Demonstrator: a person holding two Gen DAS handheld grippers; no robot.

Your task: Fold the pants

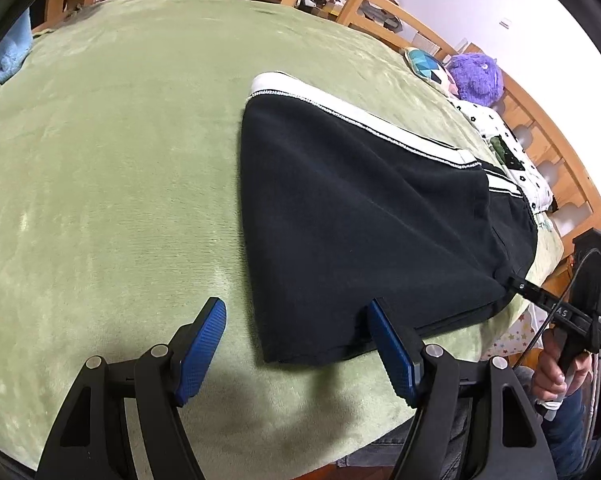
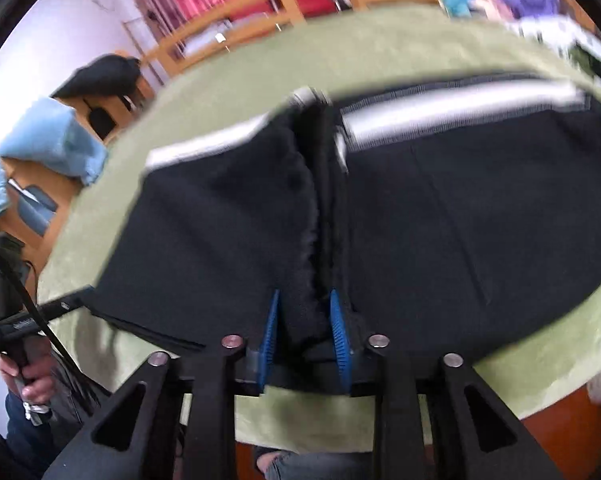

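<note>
Evidently, the black fleece pants with a white side stripe (image 1: 360, 216) were laid folded on the green plush blanket (image 1: 112, 168). A bunched fold was flanked by the right claw (image 2: 306, 340), contact unclear; the left claw (image 1: 296, 350) was held wide, empty.

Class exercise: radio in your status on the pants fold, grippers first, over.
Left gripper open, empty, at the pants' near corner. Right gripper around a bunched ridge of black cloth; grip unclear. Pants lie on the green blanket. Nothing in the way.
</note>
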